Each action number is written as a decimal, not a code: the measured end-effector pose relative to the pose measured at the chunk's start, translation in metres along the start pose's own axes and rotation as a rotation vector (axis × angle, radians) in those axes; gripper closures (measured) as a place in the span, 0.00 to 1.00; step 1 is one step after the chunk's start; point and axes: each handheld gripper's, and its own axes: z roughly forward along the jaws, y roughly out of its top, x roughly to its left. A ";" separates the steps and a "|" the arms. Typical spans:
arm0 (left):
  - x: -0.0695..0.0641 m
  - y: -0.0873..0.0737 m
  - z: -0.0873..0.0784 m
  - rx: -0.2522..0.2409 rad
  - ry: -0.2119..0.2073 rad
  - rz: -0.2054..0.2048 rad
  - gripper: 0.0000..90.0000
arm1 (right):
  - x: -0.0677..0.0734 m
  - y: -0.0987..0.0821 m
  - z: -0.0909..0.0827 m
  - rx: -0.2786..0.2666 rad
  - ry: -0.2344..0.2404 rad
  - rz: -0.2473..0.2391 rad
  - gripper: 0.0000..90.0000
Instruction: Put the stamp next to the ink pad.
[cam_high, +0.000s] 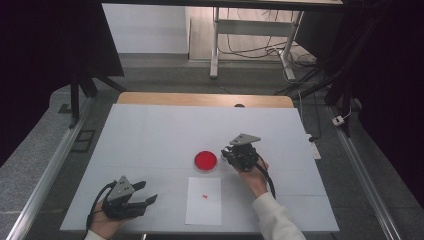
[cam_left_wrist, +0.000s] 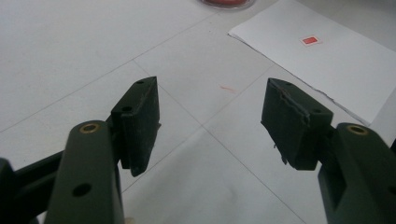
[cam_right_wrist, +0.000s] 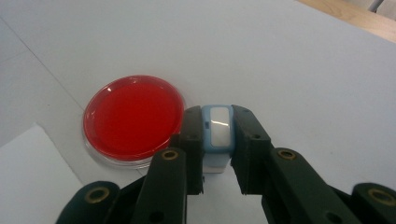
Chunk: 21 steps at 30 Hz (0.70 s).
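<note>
The right gripper (cam_right_wrist: 218, 140) pinches a small stamp (cam_right_wrist: 217, 133) with a light-blue body and a pale top plate, its jaws pressed on the two long sides, and holds it just beside the red ink pad (cam_right_wrist: 133, 116), a shallow round dish with a clear rim resting on the white table (cam_high: 150, 130). In the high view the right gripper (cam_high: 235, 155) sits to the right of the ink pad (cam_high: 205, 160), above the sheet of white paper (cam_high: 203, 201), which already carries one small red print (cam_high: 205, 195). The stamp looks light and rigid, probably hard plastic, smooth enough to slip or twist if the hold slackens; the flat long sides, where the pads sit now, seem the best place to grip it, with the base left free to meet the ink and stay level. The ink pad is low and light and could slide under a sideways push, so pressing straight down looks wise. The left gripper (cam_high: 142, 195) rests near the table's near-left corner, its jaws spread with nothing between them.
</note>
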 end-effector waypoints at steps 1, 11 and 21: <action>0.000 0.000 0.000 -0.001 0.001 0.000 0.41 | 0.000 0.000 0.001 0.000 0.002 0.003 0.83; 0.000 0.000 -0.001 -0.009 0.011 -0.003 0.41 | 0.001 -0.003 0.005 0.025 0.000 0.002 0.83; 0.000 0.000 -0.001 -0.009 0.016 -0.004 0.41 | 0.001 -0.004 0.006 0.023 -0.005 0.015 0.72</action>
